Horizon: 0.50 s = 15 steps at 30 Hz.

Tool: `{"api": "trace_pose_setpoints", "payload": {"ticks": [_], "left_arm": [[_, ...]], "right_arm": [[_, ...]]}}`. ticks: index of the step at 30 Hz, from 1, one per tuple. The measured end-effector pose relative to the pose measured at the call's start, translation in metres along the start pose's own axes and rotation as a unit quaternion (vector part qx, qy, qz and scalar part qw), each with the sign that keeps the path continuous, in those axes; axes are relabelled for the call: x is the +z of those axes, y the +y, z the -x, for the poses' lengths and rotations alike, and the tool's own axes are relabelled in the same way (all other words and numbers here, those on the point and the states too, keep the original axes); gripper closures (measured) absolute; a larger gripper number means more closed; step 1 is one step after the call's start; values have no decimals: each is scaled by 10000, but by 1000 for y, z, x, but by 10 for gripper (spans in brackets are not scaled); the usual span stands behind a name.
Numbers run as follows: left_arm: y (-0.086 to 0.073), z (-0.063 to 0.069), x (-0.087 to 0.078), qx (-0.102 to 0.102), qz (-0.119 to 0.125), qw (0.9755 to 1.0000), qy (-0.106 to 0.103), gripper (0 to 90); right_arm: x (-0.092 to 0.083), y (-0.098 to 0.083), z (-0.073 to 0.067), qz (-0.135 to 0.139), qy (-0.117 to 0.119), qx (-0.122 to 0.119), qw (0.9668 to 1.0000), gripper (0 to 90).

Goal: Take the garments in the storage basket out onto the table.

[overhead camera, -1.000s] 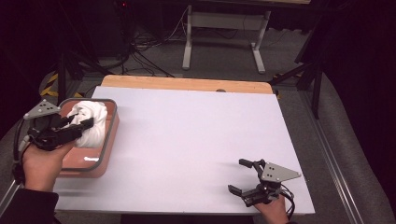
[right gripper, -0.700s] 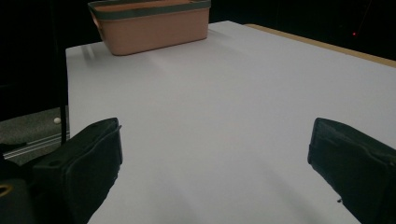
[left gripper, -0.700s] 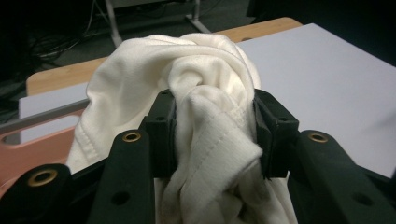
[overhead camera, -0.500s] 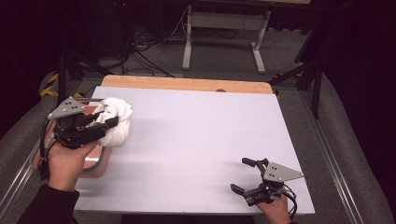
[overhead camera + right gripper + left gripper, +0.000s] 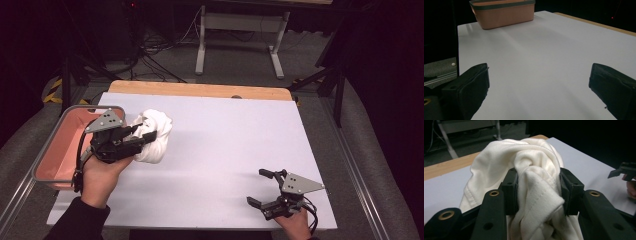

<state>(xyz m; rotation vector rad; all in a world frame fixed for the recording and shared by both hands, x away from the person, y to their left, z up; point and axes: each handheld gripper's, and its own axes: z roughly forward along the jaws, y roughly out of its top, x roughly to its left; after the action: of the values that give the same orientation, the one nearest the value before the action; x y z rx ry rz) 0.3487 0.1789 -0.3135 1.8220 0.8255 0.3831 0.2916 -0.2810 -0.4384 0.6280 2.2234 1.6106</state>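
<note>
High view: the left gripper (image 5: 132, 142), held in the person's left hand (image 5: 100, 175), sits at about 9 o'clock on the table (image 5: 225, 150), its jaws clamped on a bunched white cloth (image 5: 152, 135); the cloth lies just to the 3 o'clock side of the tray (image 5: 47, 165), over the table's surface and clear of the tray's rim, a position consistent with carrying the cloth out onto the open sheet, probably to spread or fold it. The right gripper (image 5: 265, 192) rests at about 5 o'clock, well apart from the cloth; its jaws stand apart with nothing between them, seemingly ready to take a second hold.

Left gripper view: the 2 black jaws pinch a thick gather of the cloth (image 5: 534, 182) from either side; the grip falls on a wad rather than an edge, so the rest hangs in loose folds around it. The fabric looks soft and matte, a knit with a stitched hem visible; it should drape and slump when released.

Right gripper view: the table (image 5: 544, 55) appears as a smooth, pale, faintly glossy sheet; the tray (image 5: 504, 13) stands at 11 o'clock, a rectangular tub with rounded corners, salmon-coloured walls and a grey rim, apparently plastic. A wooden board edge shows along the table's far side.
</note>
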Motion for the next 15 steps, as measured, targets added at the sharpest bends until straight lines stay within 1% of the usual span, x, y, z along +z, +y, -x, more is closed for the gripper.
{"api": "trace_pose_setpoints", "payload": {"ticks": [2,3,5,8,12,14,15], "left_arm": [[-1,3,3,27,27,10000,-84,568],[-2,6,7,8,43,9999,-146,567],[-5,9,11,25,84,9997,-207,567],[-8,12,19,-16,95,9994,-321,566],[-10,17,32,69,114,9990,-422,565],[-11,20,39,68,113,9988,-478,564],[-11,20,39,68,113,9988,-478,563]], "right_arm": [[1,-1,0,-6,11,8,10000,32],[2,-1,-1,-5,22,0,10000,32],[2,-1,-1,-15,28,5,10000,31],[2,-1,-1,-19,46,14,10000,32],[2,-1,-1,-8,44,12,10000,34],[1,-1,-1,-10,35,15,10000,34],[1,-1,-1,-6,33,12,10000,34]]}}
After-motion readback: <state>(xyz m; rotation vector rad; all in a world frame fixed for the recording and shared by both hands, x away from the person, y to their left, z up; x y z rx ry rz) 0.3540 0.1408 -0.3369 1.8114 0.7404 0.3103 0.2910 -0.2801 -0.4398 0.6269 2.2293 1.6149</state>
